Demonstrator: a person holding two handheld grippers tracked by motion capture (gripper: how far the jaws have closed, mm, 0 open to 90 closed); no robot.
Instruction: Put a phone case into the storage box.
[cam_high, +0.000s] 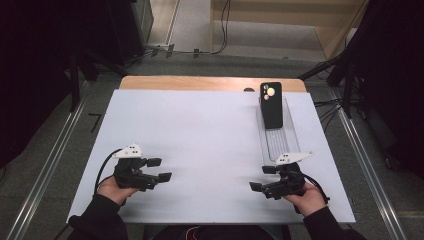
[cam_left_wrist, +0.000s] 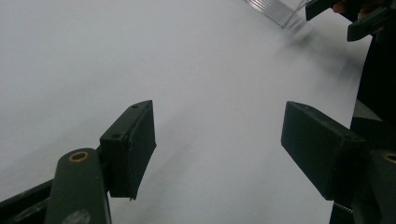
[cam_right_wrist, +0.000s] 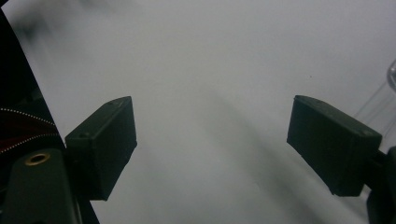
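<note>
High view, left to right. My left gripper sits at the lower left of the frame, held in my left hand above the white table. Its jaws stand apart with nothing between them, and they point toward the middle of the frame. A black cable loops from its body toward the left edge of the table.

At the lower right of the frame my right gripper is held in my right hand, jaws likewise released and empty, pointing toward the centre. It lies just beside the near end of the clear tray.

The clear tray is a long, narrow, transparent container that runs from the lower right toward the upper right of the frame. Its ribbed floor shows through near the bottom end. A black phone rests in the tray's far end, at the upper right. The phone is a dark rectangle with rounded corners, back side up. Its camera block at the top carries a pale yellow round lens, a smaller reddish one and a small whitish dot.

Left gripper view: both black pads frame bare white tabletop. A corner of the clear tray and the right gripper appear at the upper right.

Right gripper view: the pads stand wide over the tabletop, with an edge of the tray at the far right.
</note>
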